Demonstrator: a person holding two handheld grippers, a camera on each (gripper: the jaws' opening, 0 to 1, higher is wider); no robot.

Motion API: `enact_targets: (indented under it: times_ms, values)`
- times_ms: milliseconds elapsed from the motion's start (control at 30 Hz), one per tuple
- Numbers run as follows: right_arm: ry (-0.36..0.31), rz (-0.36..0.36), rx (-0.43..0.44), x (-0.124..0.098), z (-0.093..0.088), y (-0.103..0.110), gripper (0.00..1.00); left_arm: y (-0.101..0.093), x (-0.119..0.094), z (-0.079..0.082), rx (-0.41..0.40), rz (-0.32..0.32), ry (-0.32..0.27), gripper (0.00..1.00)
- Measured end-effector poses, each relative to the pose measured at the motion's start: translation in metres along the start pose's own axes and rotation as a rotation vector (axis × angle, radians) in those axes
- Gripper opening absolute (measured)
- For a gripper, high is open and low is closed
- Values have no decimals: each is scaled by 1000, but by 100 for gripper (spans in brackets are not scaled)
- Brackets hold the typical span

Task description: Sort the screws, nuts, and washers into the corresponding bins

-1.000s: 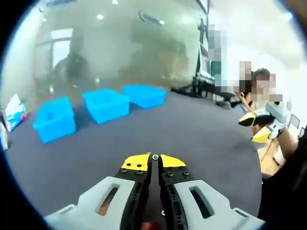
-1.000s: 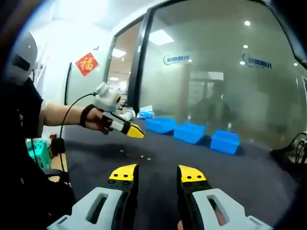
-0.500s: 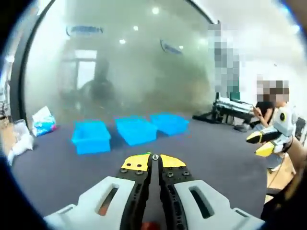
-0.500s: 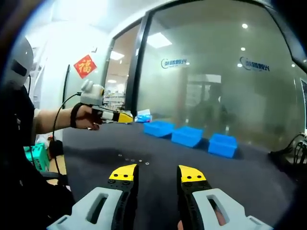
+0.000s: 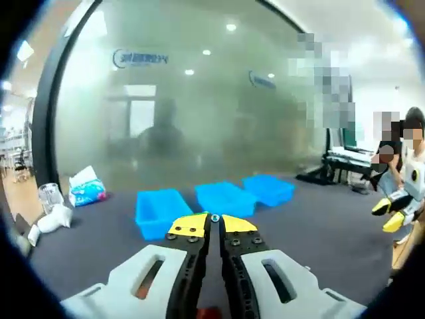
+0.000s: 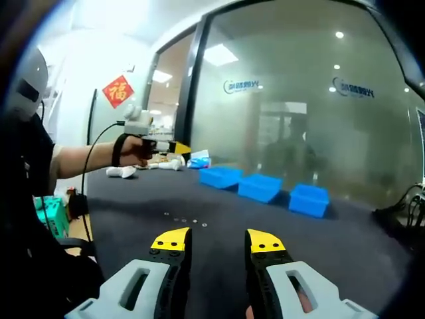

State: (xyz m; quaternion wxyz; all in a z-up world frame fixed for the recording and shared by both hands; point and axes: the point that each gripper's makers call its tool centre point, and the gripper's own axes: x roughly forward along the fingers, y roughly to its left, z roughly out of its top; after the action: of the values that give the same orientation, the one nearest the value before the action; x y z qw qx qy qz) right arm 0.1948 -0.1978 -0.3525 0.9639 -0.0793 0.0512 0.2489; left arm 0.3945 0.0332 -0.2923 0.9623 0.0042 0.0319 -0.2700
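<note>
Blue bins [image 6: 264, 187] are sitting at the dark counter's [image 6: 219, 219] far edge, small hardware [image 6: 184, 220], seemingly fasteners, nearer, while left tongs [image 5: 214, 222] are hovering closed, empty, right tongs [image 6: 216, 240] gaping, readying a pick.

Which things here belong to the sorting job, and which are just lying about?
Job:
three blue bins
small fasteners on the table
left tongs, shut
right tongs, open

Lying about:
tissue pack
white bags
red wall decoration

Dark table [image 6: 279, 226] bears three bins [image 6: 260, 187] (blue).
</note>
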Motion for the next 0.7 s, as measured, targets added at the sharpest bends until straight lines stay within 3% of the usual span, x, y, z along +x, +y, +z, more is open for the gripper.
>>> enact_targets:
  times_ms: [267,700]
  values:
    - [-4,-9,10,-2,0,-5,28,32,35,1,8,64,0,5]
    - [8,-12,16,-3,-7,-8,28,63,95,-12,3,111,69,5]
